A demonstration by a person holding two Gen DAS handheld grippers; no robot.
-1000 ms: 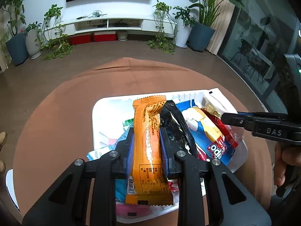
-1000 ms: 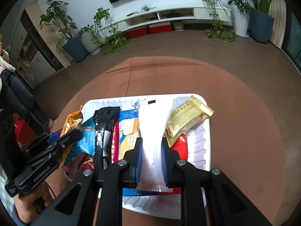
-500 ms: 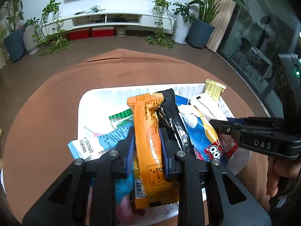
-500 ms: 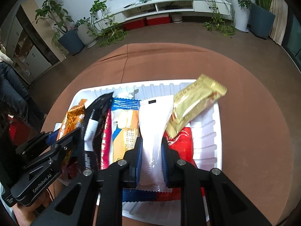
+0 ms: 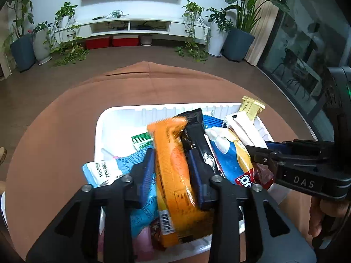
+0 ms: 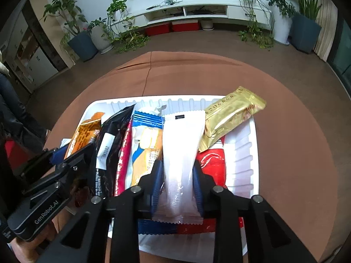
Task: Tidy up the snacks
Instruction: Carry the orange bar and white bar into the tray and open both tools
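Bright, even light; fisheye-warped edges

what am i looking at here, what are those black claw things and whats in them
They are two hand-held grippers, each with a fisheye camera looking along its fingers; a person works one in each hand. One picture comes from each camera. Below is a white tray of snack packets on a brown round table. An orange packet lies between the left gripper's jaws, a white packet between the right gripper's. Both pairs of jaws have just been opening, so the packets seem released. A gold packet lies across the tray's far corner.
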